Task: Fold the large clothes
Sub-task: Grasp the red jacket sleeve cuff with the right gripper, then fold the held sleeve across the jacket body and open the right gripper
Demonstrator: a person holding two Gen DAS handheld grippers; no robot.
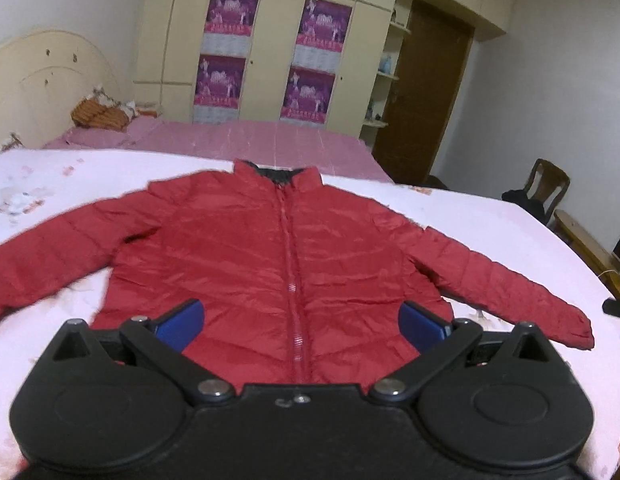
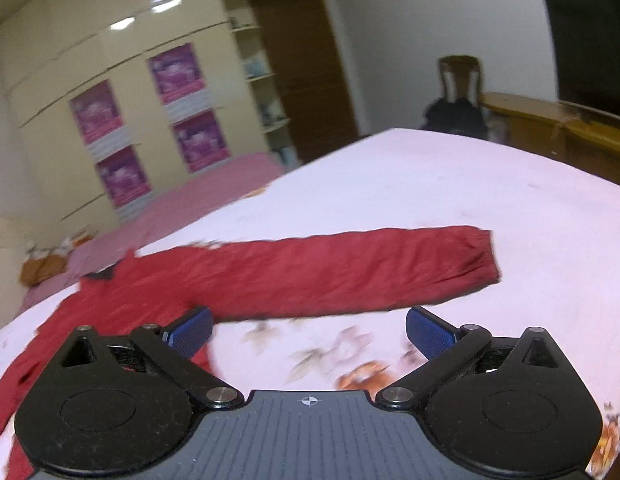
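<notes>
The red jacket (image 1: 269,248) lies front up and zipped on the bed (image 1: 490,240), collar away from the cameras, hem nearest them, both sleeves spread out to the sides. Nothing is folded yet, so the step in hand looks like reaching for a first hold.

The left gripper (image 1: 299,324) hangs above the jacket's hem, astride the zip, its blue pads spread wide with nothing pinched between them. The right gripper (image 2: 307,334) is out beside the jacket, just short of the right sleeve (image 2: 350,272), jaws likewise spread and holding nothing; only floral sheet shows between its pads.

To do this well, I would take the sleeve near its cuff (image 2: 480,260) with the right gripper, pinching both layers of the slippery quilted shell so it does not slide out, then carry it across the chest. The left should anchor or lift the hem corner, not the bulky zip line. The puffy fabric probably springs back, so each fold wants pressing flat.

The jacket rests on a white sheet with faded flower prints. Beyond the jacket's collar lies a pink bedcover (image 1: 249,140), then a cream wardrobe (image 1: 269,40) with purple posters. Left of the jacket stands a headboard (image 1: 41,76); to its right a brown door (image 1: 426,96), a wooden chair (image 1: 546,184) and a low wooden bench (image 2: 550,120).
</notes>
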